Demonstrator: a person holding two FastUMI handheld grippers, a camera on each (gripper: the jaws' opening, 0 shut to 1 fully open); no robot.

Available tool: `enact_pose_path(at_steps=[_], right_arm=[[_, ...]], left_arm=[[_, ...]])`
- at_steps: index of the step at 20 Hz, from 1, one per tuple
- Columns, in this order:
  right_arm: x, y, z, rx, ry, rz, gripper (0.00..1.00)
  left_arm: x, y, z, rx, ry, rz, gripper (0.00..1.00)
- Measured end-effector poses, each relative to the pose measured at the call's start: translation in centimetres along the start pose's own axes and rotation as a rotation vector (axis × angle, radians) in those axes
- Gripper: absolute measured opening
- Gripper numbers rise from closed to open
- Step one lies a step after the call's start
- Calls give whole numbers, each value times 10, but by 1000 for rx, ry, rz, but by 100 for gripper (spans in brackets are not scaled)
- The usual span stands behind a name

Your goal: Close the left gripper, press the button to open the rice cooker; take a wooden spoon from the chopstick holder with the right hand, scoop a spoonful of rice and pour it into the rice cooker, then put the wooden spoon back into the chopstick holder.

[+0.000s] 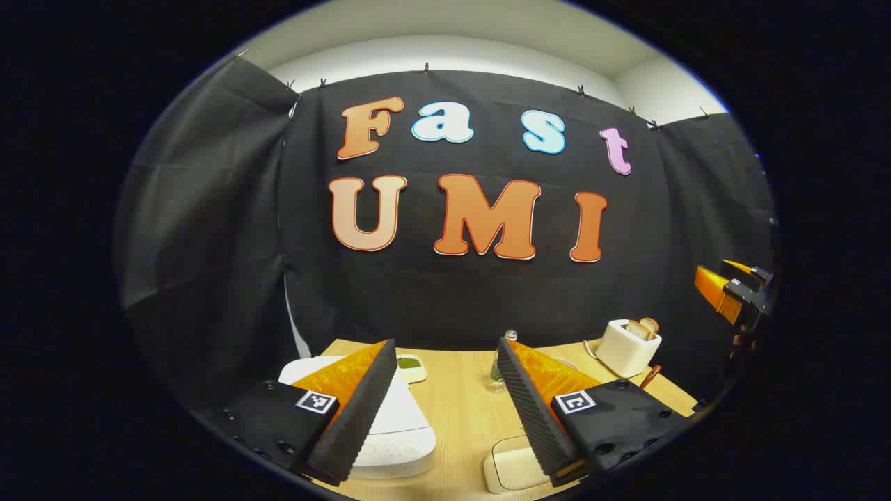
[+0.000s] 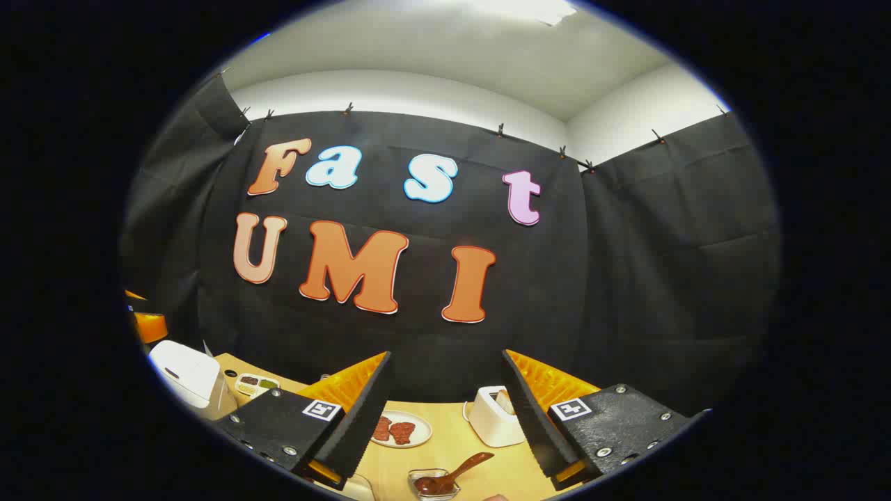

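The white rice cooker (image 1: 390, 431) sits shut at the table's near left, just under my left gripper's (image 1: 445, 344) left finger. That gripper hangs above the table, open with nothing between its fingers. The right gripper view has the cooker (image 2: 184, 379) far to the left. My right gripper (image 2: 447, 356) is open too, held high over the table. Below it, a brown spoon (image 2: 463, 465) rests with its bowl in a small glass dish (image 2: 431, 485). Far off to the right in the left gripper view, the right gripper (image 1: 711, 270) hovers in the air.
A cream toaster (image 1: 628, 346) with toast stands at the back right, also seen as the toaster (image 2: 494, 417). A glass bottle (image 1: 498, 362) and a small dish of green stuff (image 1: 409, 365) stand mid-table. A plate with red pieces (image 2: 400, 429) lies near the toaster.
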State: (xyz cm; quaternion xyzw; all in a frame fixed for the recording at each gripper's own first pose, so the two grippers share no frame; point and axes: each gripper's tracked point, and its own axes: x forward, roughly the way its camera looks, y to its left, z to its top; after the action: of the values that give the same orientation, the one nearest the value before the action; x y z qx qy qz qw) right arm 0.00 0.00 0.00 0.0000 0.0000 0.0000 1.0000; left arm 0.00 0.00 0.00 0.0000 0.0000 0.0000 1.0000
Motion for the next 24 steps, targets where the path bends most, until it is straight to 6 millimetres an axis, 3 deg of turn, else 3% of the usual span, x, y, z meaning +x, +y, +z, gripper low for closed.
enact_pose_path(at_steps=[3, 6, 11, 16, 19, 24], right_arm=[[-9, 16, -14, -14, 35, 59, 94], [-1, 20, -24, -13, 59, 119, 94], [21, 13, -10, 14, 15, 146, 94], [23, 3, -17, 47, 31, 151, 94], [21, -1, -24, 44, 51, 153, 94], [21, -5, -18, 42, 35, 140, 94]], left_arm=[[14, 9, 11, 47, -38, -13, 99], [11, 4, 30, 103, -100, 5, 99], [7, -8, 37, 103, -110, 58, 98], [2, -19, 41, 92, -121, 96, 97], [0, -14, 48, 101, -141, 130, 97], [-2, 1, 72, 98, -190, 153, 97]])
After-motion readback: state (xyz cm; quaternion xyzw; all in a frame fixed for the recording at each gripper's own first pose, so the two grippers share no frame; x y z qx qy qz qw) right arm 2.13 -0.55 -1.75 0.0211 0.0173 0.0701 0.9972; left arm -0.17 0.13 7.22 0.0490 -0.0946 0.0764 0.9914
